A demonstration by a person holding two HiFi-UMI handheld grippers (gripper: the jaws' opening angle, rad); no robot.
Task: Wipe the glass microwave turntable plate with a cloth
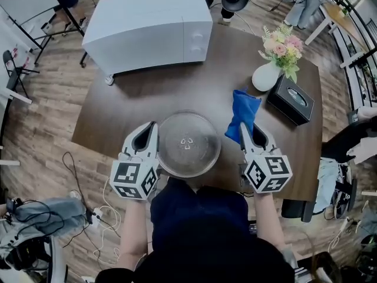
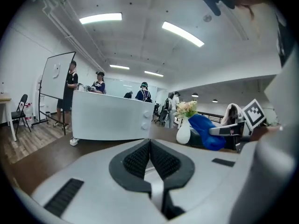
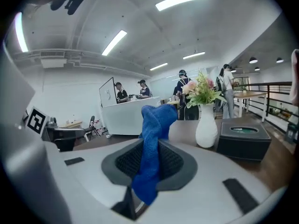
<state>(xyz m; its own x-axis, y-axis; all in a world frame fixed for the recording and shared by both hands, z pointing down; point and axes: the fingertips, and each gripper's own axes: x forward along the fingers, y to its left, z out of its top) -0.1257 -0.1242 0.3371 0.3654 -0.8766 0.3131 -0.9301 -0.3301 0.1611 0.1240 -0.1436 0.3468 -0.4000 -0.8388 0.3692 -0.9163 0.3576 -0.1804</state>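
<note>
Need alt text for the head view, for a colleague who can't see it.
A glass turntable plate lies on a dark table between two handheld grippers; the right gripper clamps a blue cloth, the left gripper is shut beside the plate's rim. Behind stand a white microwave, a flower vase and a black tissue box.
</note>
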